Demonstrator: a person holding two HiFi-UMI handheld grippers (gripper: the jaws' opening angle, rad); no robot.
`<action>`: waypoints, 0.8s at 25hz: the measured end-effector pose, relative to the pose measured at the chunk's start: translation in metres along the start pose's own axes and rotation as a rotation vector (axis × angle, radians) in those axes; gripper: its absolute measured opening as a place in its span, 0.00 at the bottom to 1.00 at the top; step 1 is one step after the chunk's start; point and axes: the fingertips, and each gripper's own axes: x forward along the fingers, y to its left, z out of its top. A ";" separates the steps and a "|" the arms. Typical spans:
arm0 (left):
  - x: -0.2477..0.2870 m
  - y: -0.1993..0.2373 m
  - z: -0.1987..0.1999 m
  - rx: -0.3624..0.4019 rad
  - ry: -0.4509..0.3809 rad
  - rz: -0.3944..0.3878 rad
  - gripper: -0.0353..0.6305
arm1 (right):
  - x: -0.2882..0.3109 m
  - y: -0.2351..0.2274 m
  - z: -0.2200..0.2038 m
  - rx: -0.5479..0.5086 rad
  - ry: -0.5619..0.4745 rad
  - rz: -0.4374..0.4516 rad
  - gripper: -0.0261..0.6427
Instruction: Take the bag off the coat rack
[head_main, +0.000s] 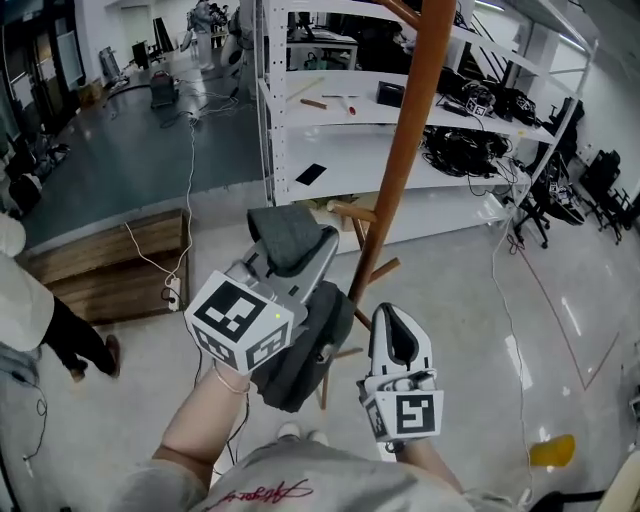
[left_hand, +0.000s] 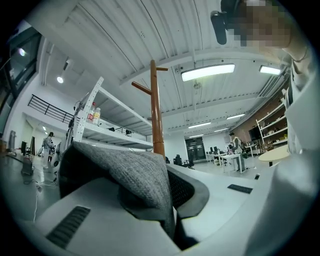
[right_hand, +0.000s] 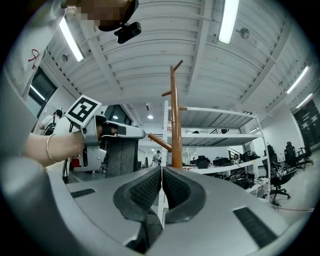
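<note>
My left gripper (head_main: 303, 252) is shut on a fold of the grey fabric bag (head_main: 300, 350), which hangs below it beside the brown wooden coat rack pole (head_main: 405, 140). In the left gripper view the grey bag fabric (left_hand: 135, 172) drapes over the closed jaws, with the coat rack (left_hand: 157, 115) upright behind it. My right gripper (head_main: 392, 318) is lower and to the right, near the rack's base, shut with nothing in it. In the right gripper view the right gripper (right_hand: 161, 186) has its pads touching; the left gripper (right_hand: 95, 135) holds the bag strap (right_hand: 122, 157) left of the rack (right_hand: 176, 125).
A white shelving unit (head_main: 330, 110) with tools and cables stands just behind the rack. A low wooden platform (head_main: 110, 265) and a person's leg (head_main: 75, 340) are at the left. Cables run over the floor, and a yellow object (head_main: 553, 451) lies at the lower right.
</note>
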 end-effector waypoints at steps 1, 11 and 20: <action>-0.004 0.001 0.000 0.000 -0.001 0.012 0.08 | 0.001 0.002 0.001 0.001 -0.001 0.009 0.07; -0.045 0.005 -0.008 0.003 -0.001 0.143 0.08 | -0.003 0.018 0.000 0.018 -0.001 0.096 0.07; -0.090 -0.010 -0.029 -0.012 0.011 0.229 0.08 | -0.015 0.035 -0.004 0.032 -0.010 0.126 0.07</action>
